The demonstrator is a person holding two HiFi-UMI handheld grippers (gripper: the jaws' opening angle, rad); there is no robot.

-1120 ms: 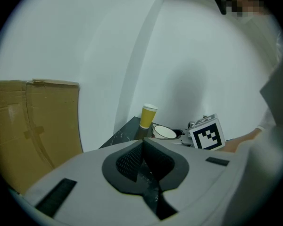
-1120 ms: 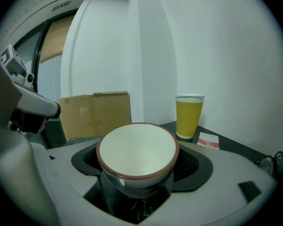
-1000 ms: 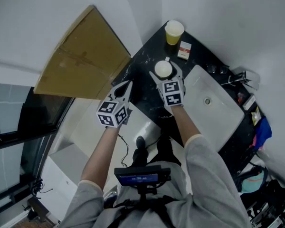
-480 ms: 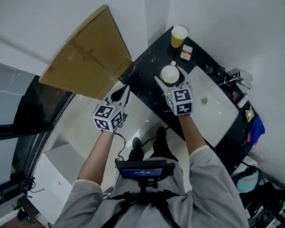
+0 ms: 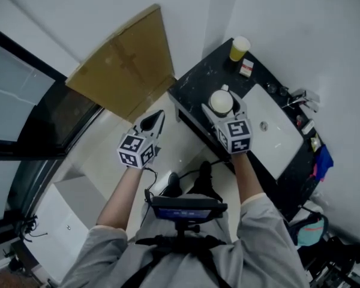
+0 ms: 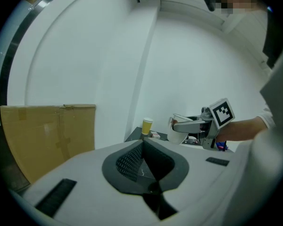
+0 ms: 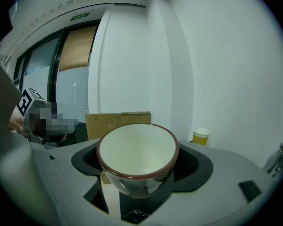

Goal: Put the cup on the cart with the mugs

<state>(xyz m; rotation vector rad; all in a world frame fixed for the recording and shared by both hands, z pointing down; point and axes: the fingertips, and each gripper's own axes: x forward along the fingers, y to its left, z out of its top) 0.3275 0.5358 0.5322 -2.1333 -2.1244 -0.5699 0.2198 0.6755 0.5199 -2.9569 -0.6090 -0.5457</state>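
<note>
Yellow paper cup (image 5: 239, 47) at far corner of dark bench (image 5: 198, 86); small red-white pack (image 5: 246, 68) just beside. White sink (image 5: 276, 138) inset. Cardboard sheet (image 5: 127, 65) against wall, off bench's left edge.

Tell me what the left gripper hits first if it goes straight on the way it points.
Likely the near end of the counter, just below the yellow cup. The left gripper aims there, though depth is unclear.
</note>
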